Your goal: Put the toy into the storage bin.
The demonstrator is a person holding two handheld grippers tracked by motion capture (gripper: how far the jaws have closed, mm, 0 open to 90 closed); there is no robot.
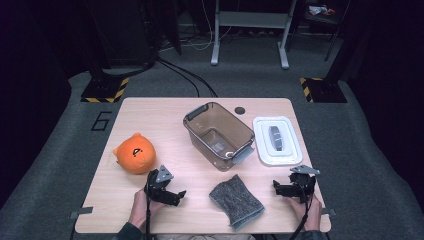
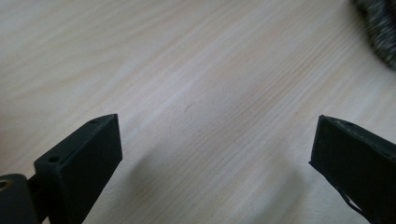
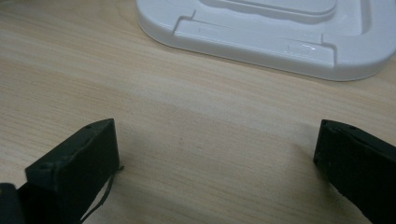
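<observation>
My two hands rest at the near edge of the wooden surface (image 1: 150, 117), each holding a tool with jaws spread wide and empty. A grey cloth (image 1: 236, 201) lies between my left tool (image 1: 177, 196) and right tool (image 1: 278, 188), touching neither. Beyond it stands a clear brown bin (image 1: 218, 134), its white lid (image 1: 276, 140) just ahead of my right tool; an orange plush toy (image 1: 134, 153) sits near my left.

This is a lab or recording studio rather than a home. A lone wooden worktop (image 1: 150, 112) stands on grey carpet (image 1: 60, 150) in a dark room. Yellow-and-black hazard-striped stand bases (image 1: 105, 90) sit at upper left and right, black cables (image 1: 185, 75) trail across the floor, and a grey metal frame (image 1: 250, 30) stands at top centre.
</observation>
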